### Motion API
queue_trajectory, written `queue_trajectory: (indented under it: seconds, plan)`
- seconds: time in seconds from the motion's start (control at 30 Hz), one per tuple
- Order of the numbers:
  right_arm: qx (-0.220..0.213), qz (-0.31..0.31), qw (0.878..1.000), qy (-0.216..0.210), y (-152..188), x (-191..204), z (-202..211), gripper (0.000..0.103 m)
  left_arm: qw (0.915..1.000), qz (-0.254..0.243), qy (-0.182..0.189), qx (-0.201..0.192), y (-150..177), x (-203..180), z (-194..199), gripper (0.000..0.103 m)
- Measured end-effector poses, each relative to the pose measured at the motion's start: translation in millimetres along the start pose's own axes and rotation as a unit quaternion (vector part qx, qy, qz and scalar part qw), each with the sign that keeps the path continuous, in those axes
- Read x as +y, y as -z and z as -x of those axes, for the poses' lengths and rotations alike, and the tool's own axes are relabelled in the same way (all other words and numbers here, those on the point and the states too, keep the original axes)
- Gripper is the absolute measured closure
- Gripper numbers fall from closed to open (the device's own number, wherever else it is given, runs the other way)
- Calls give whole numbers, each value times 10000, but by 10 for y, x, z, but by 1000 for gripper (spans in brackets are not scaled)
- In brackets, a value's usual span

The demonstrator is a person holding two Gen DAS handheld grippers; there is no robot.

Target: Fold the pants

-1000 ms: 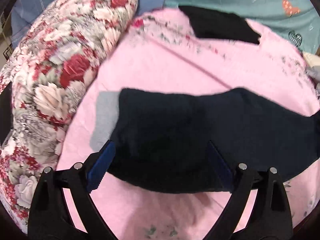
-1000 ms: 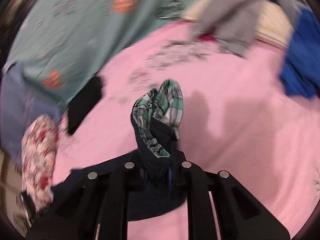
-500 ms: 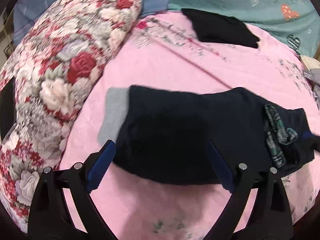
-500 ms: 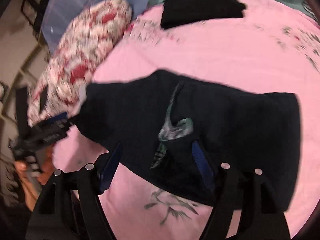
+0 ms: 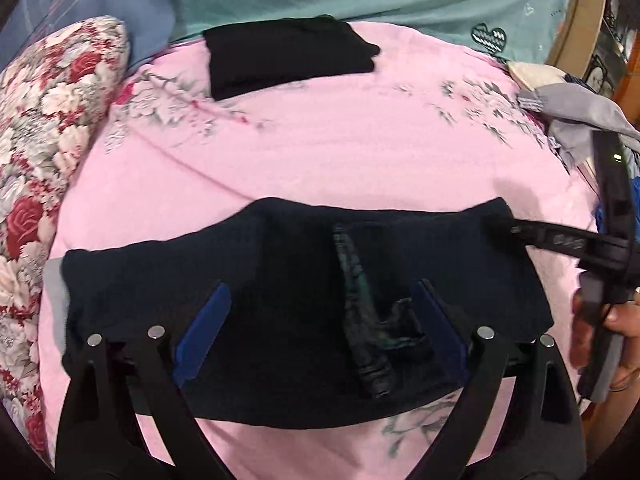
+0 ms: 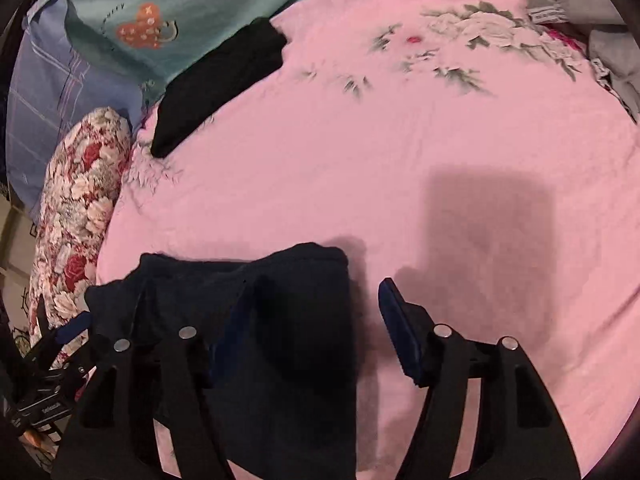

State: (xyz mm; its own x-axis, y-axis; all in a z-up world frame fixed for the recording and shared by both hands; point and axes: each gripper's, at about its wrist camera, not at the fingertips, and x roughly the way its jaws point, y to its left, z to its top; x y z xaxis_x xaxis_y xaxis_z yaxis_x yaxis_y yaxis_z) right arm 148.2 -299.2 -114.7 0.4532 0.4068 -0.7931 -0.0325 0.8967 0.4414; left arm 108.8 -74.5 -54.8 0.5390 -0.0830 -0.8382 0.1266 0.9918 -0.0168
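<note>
Pants lay folded across the pink bed, plaid lining showing, probably set down flat for another fold. Left hand-held gripper hung spread above them, gripping nothing. Right hand-held gripper had just been opening, jaws spread over the edge, nothing pinched.

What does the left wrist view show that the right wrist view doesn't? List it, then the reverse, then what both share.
Only the left wrist view: the plaid lining on the dark pants, the hand holding the right gripper, and the open left gripper.
Only the right wrist view: the right gripper's open jaws, nothing clamped.
Both: the pants, the pink sheet, the folded black garment, the floral pillow.
</note>
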Motion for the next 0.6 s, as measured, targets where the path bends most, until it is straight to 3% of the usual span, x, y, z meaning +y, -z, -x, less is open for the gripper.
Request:
queue_trajectory:
  seconds: [0.03, 0.13, 0.23, 0.33, 0.43, 0.5, 0.6]
  plan:
    - [94, 84, 9999, 31, -19, 60, -62, 41, 10000, -25, 14, 67, -7, -50, -36, 10]
    - [-44, 244, 9996, 120, -25, 72, -94, 75, 9998, -95, 23, 150, -22, -143, -124, 10]
    - [-497, 116, 9986, 105, -22, -43, 65, 78, 9993, -246, -129, 264, 33, -185, -250, 10]
    - [-538, 214, 9974, 423, 63, -88, -43, 74, 9962, -318, -412, 699, 140, -111, -478, 8]
    - [-742, 234, 9948, 653, 109, -66, 121, 64, 9974, -139, -303, 636, 195, 37, -394, 8]
    - [-992, 223, 9917, 789, 159, -56, 329, 63, 9978, -142, -295, 568, 229, 108, -299, 8]
    - [-1084, 539, 9916, 450, 284, 99, 530, 63, 9977, -57, -523, 418, 252, 211, -162, 9]
